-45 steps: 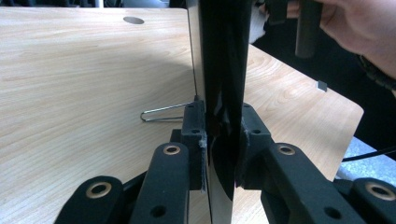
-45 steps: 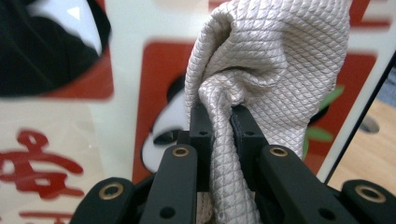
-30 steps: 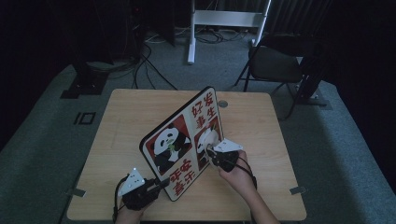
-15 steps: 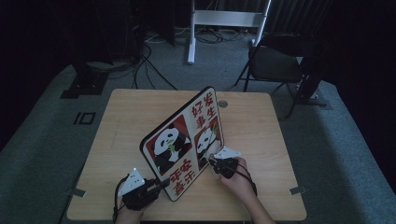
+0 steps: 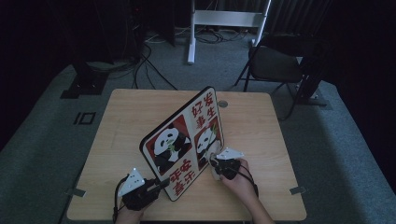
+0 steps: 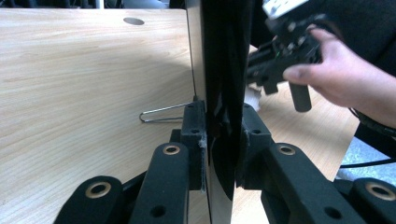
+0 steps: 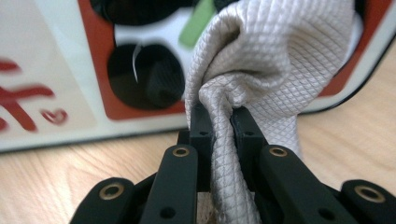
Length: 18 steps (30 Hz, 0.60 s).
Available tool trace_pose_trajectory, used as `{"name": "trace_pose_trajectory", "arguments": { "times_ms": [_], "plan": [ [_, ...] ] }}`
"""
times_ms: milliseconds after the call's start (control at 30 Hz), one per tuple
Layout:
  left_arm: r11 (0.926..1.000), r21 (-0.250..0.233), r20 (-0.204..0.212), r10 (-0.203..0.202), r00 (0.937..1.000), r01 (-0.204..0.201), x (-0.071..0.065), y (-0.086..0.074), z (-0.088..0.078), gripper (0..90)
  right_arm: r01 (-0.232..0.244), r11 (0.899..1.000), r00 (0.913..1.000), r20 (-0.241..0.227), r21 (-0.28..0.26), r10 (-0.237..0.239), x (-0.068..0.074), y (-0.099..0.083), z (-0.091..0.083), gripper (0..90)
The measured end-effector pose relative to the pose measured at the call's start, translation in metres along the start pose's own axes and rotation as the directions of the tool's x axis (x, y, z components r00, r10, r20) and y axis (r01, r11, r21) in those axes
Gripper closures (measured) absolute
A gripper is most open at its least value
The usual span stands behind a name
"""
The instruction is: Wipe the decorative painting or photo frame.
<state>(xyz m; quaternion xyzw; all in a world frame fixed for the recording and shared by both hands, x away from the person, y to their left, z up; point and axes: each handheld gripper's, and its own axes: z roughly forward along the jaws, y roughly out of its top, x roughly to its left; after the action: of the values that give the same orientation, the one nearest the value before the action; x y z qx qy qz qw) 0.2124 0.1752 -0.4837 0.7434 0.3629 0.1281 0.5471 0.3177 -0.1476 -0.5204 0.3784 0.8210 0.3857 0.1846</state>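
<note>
Since the earlier frames our right gripper has slid down the panda board toward 6 o'clock, cloth pressed on its lower right panel. Risk, as we judge it: wiping pressure could tip the board, upright mid-table, about our left gripper, whose narrow jaws pinch only the bottom edge. Right jaws are clamped tight on the bunched cloth.

One panda board stands on the table, showing two pandas. One grey waffle-weave cloth, one wire stand leg, two tongs, and one folding chair beyond the far edge.
</note>
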Motion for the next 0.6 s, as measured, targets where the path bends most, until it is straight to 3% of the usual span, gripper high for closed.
{"name": "trace_pose_trajectory", "arguments": {
  "times_ms": [167,400,600],
  "plan": [
    [1.0,0.0,0.003,-0.003,1.0,0.003,0.0,0.0,0.0,77.4,0.011,0.996,0.9999,0.008,-0.091,-0.01,-0.003,0.023,-0.023,81.6],
    [1.0,0.001,0.001,-0.003,1.0,0.003,0.0,0.0,0.0,77.5,0.047,0.979,0.9988,0.025,-0.198,-0.042,-0.001,0.055,-0.05,81.6],
    [1.0,0.002,0.001,-0.002,1.0,0.002,0.0,0.0,0.0,77.5,0.098,0.944,0.9952,0.036,-0.314,-0.091,0.007,0.096,-0.079,81.5]
  ]
}}
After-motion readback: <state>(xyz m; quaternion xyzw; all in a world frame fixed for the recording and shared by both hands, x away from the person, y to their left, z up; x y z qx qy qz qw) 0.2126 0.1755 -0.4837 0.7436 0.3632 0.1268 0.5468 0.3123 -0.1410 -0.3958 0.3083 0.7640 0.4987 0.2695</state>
